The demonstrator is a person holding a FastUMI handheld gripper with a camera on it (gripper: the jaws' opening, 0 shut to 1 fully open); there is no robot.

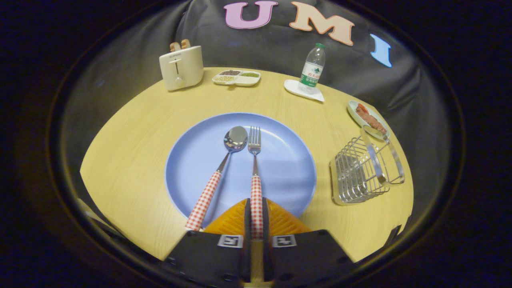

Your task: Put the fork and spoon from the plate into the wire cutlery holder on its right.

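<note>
Gripper (pixel 256 216) pinches the fork (pixel 255 168) by its checked handle, both fingers pressed to its sides. Fork's long axis runs 12–6, tines at 12, in line with the fingers, lying on the blue plate (pixel 288 160). Spoon (pixel 222 168) just beside it at 9, handle slanting toward 7, bowl near the tines. Wire cutlery holder (pixel 362 172) stands on the table (pixel 132 140) at 2–3 from the fingers, off the plate's rim. Likely next: lift, carry toward 3.

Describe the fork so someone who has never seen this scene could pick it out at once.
On the round wooden table lies a big blue plate holding two red-checked-handled utensils. The fork is the one nearer the wire cutlery holder, tined, its handle clamped in the gripper.
</note>
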